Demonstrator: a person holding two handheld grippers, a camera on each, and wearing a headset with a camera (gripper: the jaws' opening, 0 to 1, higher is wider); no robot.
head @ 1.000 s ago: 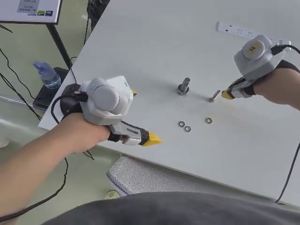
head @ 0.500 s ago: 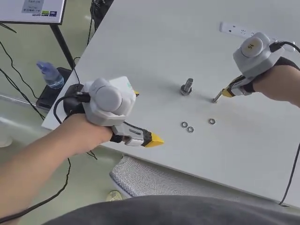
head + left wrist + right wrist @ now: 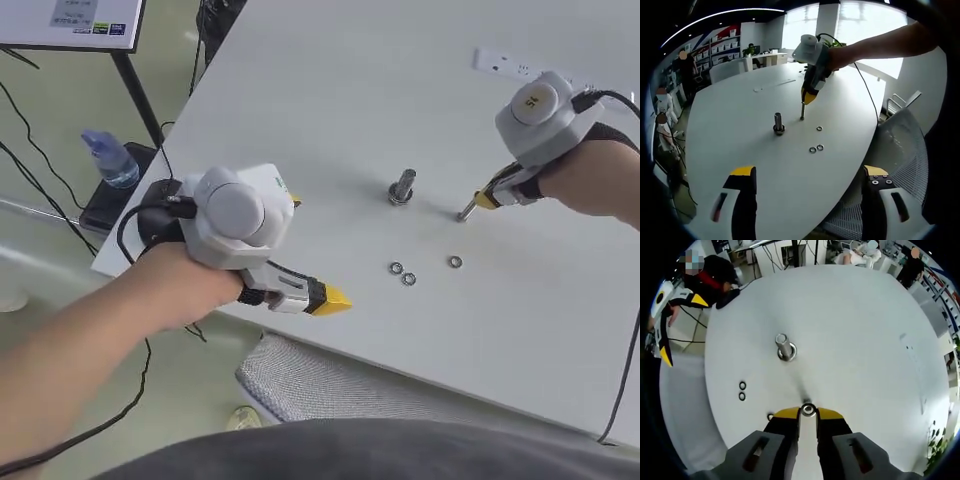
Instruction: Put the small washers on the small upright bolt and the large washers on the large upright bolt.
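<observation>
Right gripper (image 3: 808,415): jaws almost closed, pinching the top end of the small bolt (image 3: 808,410). The bolt stands roughly upright with its lower end on the desk (image 3: 330,90).
Left gripper (image 3: 807,172): jaws spread wide with nothing in them. It hangs over the near desk edge, well apart from the parts.

Counts: 2 bolts, 3 washers.
- Large bolt (image 3: 402,187): upright on its wider base, near the small bolt and on the left gripper's side of it.
- Washer pair (image 3: 402,273): flat on the desk, just beside each other, between the large bolt and the near edge.
- Lone washer (image 3: 455,262): flat on the desk, near the foot of the small bolt and apart from the pair.
- Can't tell small washers from large ones at this resolution.

Surface: plain white desk with a rounded end. One white power strip (image 3: 510,65) lies at the far side.

Room: open office. The left gripper view has bright windows, shelving, more desks and a few people at its left. A grey mesh chair (image 3: 300,385) sits at the near edge. One plastic bottle (image 3: 110,158) is on the floor beside the desk corner, next to a black box with cables.
</observation>
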